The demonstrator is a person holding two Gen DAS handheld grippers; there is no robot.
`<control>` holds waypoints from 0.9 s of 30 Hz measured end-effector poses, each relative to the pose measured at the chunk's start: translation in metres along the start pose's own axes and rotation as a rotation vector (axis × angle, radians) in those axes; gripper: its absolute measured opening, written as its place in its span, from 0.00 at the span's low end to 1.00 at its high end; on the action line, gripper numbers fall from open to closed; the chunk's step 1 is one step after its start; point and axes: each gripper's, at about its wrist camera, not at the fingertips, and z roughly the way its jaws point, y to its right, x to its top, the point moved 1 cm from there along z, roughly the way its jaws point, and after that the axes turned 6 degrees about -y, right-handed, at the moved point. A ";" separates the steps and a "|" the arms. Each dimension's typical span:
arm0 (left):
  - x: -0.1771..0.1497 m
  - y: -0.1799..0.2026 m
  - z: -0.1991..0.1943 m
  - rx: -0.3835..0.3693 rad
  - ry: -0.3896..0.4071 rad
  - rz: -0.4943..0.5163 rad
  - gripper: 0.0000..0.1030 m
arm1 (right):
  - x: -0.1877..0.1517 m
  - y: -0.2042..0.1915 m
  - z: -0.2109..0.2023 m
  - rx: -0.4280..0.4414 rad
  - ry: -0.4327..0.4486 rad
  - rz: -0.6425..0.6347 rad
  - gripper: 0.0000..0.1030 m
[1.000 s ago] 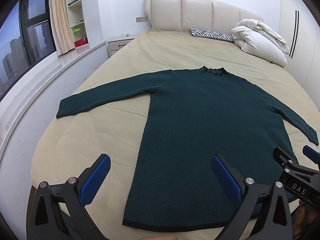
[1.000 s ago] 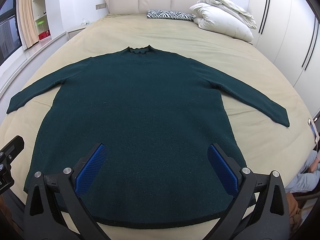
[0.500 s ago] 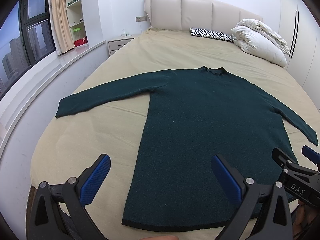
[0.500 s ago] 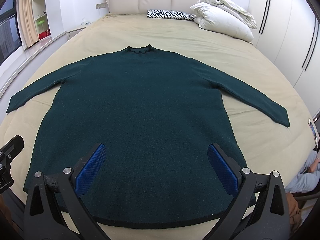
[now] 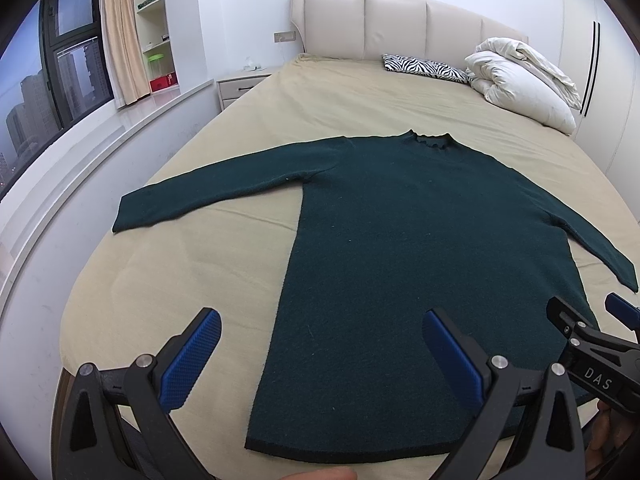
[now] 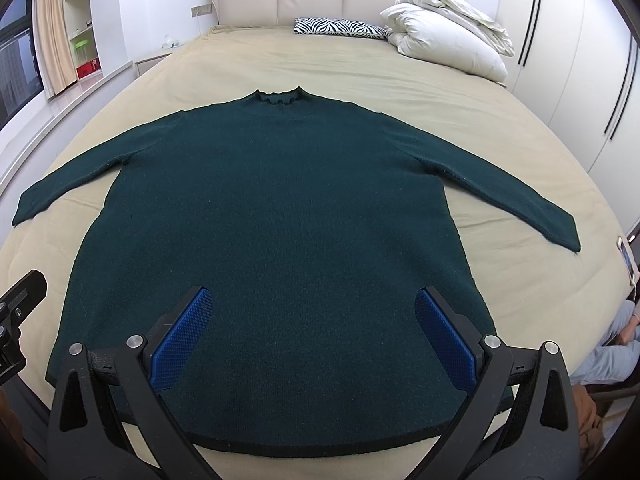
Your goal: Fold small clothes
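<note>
sweater (image 6: pixel 276 240) dk green, flat, sleeves spread, hem at bed (image 6: pixel 400 76) foot edge, collar twd headboard | L gripper (image 5: pixel 320 346) wide open, empty, over hem's left corner | R gripper (image 6: pixel 312 324) wide open, empty, over hem mid

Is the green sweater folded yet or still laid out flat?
Spread flat. The sweater lies on the bed, both sleeves out sideways, hem straight, no fold; both grippers open above it.
</note>
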 end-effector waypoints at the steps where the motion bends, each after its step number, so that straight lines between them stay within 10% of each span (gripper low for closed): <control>1: 0.001 -0.001 0.001 0.002 -0.001 -0.001 1.00 | -0.001 0.000 0.000 0.000 -0.001 0.000 1.00; 18: -0.004 0.012 0.003 0.194 0.082 0.086 1.00 | 0.003 0.037 0.013 0.060 0.000 0.091 1.00; 27: 0.022 0.023 0.012 0.315 0.211 0.169 1.00 | 0.006 0.229 0.043 0.217 0.101 0.585 1.00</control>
